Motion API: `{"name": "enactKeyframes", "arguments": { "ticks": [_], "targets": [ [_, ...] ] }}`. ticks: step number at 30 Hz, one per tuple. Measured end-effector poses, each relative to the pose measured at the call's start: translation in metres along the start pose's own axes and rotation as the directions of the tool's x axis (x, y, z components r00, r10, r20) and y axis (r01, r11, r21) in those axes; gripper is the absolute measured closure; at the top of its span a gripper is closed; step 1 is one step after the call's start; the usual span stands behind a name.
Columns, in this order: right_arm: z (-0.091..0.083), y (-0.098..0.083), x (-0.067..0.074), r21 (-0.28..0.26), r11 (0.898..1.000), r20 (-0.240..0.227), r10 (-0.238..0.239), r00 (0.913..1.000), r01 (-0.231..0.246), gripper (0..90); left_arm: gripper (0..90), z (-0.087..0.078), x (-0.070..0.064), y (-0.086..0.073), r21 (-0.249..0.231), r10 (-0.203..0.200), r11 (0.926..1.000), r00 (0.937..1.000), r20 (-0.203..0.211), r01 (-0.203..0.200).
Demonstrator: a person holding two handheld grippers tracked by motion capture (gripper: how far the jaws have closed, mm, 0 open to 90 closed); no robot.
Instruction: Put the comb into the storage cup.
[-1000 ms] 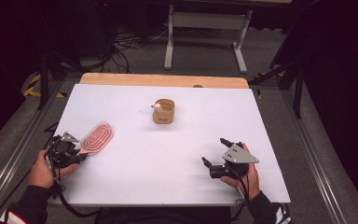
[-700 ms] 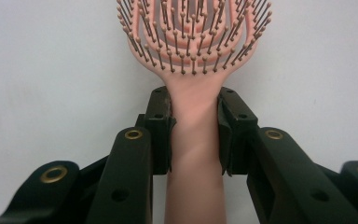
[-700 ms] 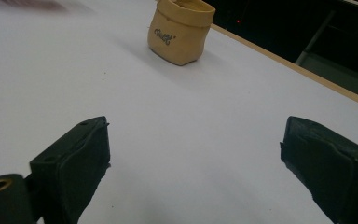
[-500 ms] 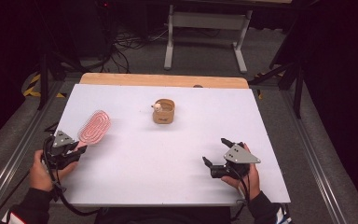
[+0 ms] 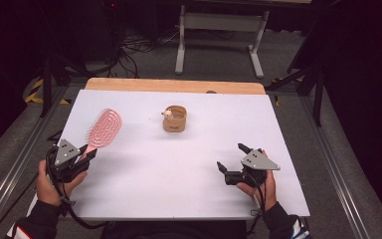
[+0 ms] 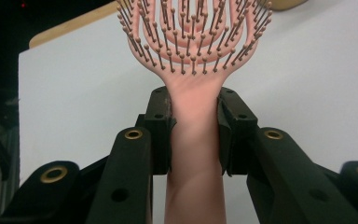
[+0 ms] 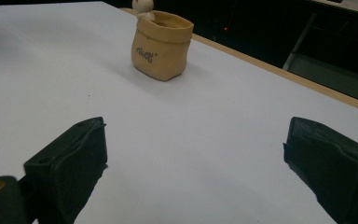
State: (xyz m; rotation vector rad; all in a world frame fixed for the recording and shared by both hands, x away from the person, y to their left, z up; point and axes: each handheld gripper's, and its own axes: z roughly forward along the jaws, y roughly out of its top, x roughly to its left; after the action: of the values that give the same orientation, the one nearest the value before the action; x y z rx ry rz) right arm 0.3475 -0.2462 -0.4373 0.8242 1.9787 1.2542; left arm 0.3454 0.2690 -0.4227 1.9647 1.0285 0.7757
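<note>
Clamping a pink hairbrush (image 6: 193,70) by its handle, the left gripper (image 5: 74,158) sits at the near-left of the white table (image 5: 144,174), its two black jaws pressed against either side of the handle's neck. The brush's long axis runs straight out from the jaws — bristled head away from the hand, raised off the surface and angled toward the table's far side. A small tan pot (image 5: 174,118) with a little figure on its rim stands near the middle of the far half, well apart from the brush head and off to its right. The right gripper (image 5: 235,164), at the near-right, has its jaws spread wide and holds nothing. The brush-holding hand looks like the one that must carry toward the pot.
</note>
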Motion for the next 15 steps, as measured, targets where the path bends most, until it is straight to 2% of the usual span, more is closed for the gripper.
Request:
{"name": "enactKeyframes", "arguments": {
  "ticks": [3, 5, 8, 10, 13, 15],
  "targets": [
    [0.003, 0.005, -0.004, -0.010, 1.000, -0.016, 0.017, 0.9997, -0.017, 6.1, 69.8, 0.002, -0.001, 0.002, -0.039, -0.006, 0.9992, 0.9995, 0.031, 0.007],
    [0.007, 0.010, -0.008, -0.004, 0.999, -0.046, 0.038, 0.9982, -0.039, 5.9, 69.8, 0.005, -0.004, 0.004, -0.057, -0.001, 0.9984, 0.9996, 0.027, 0.003],
    [0.012, 0.019, -0.014, -0.019, 0.996, -0.065, 0.088, 0.9940, -0.089, 5.7, 69.8, 0.008, -0.007, 0.009, -0.091, 0.004, 0.9959, 0.9993, 0.038, 0.000],
    [0.016, 0.024, -0.016, -0.029, 0.994, -0.074, 0.101, 0.9921, -0.104, 4.9, 69.8, 0.010, -0.011, 0.013, -0.114, 0.010, 0.9935, 0.9989, 0.047, -0.005],
    [0.025, 0.034, -0.020, -0.015, 0.991, -0.100, 0.129, 0.9866, -0.131, 4.1, 69.8, 0.013, -0.018, 0.020, -0.146, 0.029, 0.9890, 0.9981, 0.054, -0.020],
    [0.030, 0.041, -0.023, -0.029, 0.986, -0.127, 0.159, 0.9791, -0.164, 3.6, 69.8, 0.016, -0.023, 0.025, -0.167, 0.042, 0.9854, 0.9971, 0.063, -0.031]
  ]
}}
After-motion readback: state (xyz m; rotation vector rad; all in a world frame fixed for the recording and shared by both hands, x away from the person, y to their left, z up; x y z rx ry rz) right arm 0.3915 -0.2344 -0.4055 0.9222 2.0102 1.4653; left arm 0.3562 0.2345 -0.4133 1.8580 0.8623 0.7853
